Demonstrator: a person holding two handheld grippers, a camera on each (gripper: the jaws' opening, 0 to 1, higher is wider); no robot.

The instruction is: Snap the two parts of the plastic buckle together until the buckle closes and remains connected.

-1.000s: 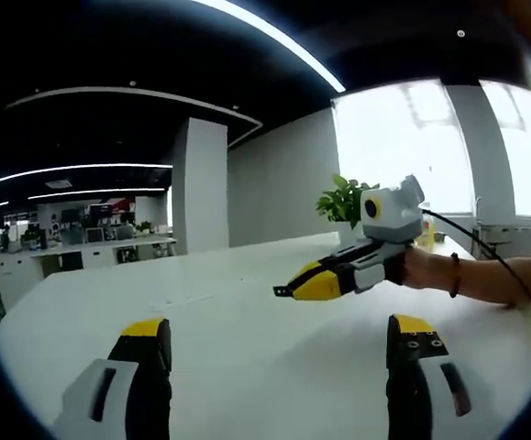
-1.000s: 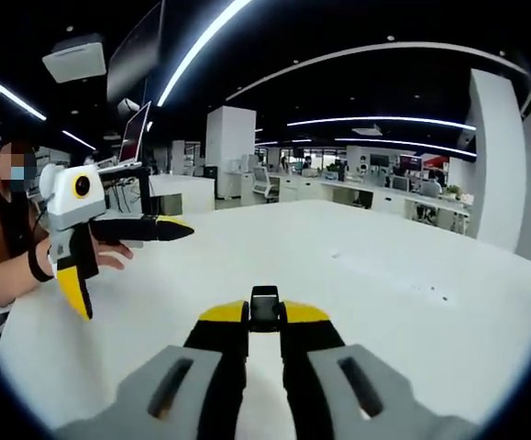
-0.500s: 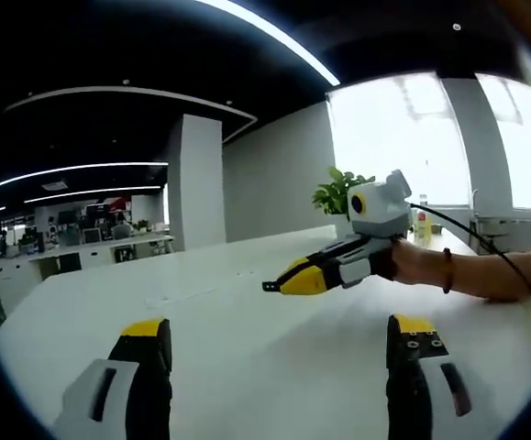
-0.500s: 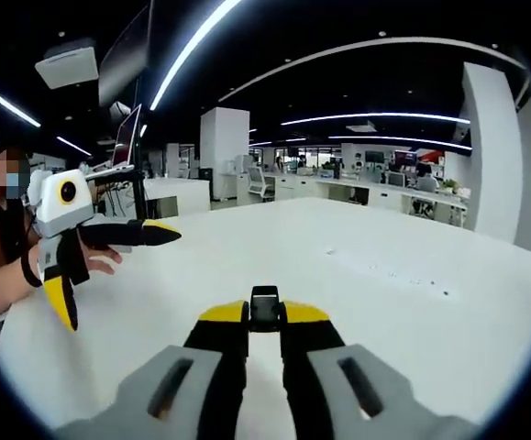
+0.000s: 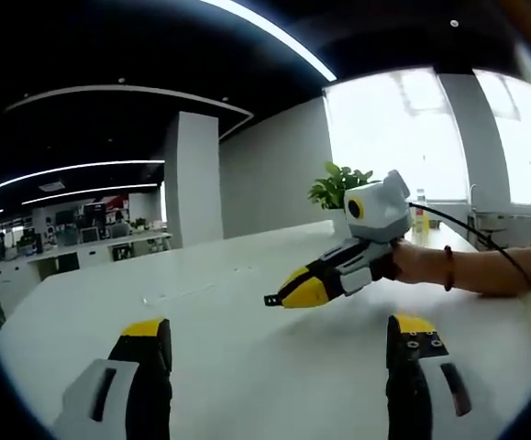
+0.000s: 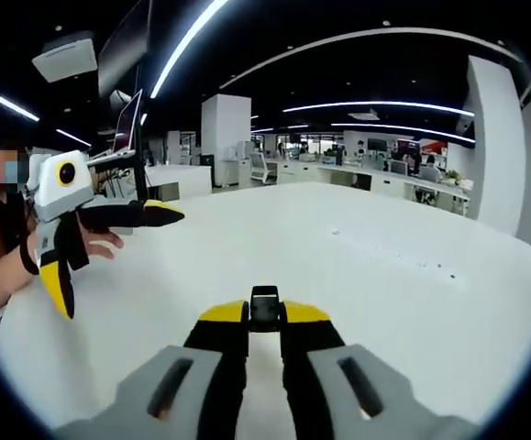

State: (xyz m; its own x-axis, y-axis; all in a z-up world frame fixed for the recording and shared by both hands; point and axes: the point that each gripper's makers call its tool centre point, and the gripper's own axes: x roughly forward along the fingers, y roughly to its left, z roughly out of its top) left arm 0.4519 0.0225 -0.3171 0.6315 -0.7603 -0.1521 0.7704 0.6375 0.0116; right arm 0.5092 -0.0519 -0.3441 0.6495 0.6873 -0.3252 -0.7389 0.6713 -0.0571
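Right gripper view: right gripper (image 6: 263,316) clamps buckle part (image 6: 264,304); left gripper (image 5: 274,335) spread.

An open-plan office: rows of desks (image 6: 375,188), monitors (image 6: 375,157), strip lights (image 6: 187,41).

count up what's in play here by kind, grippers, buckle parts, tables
grippers: 2, the left gripper open, the right gripper shut on a buckle part
buckle parts: 1 in sight, a small black buckle part
tables: 1, a white table
total: 4
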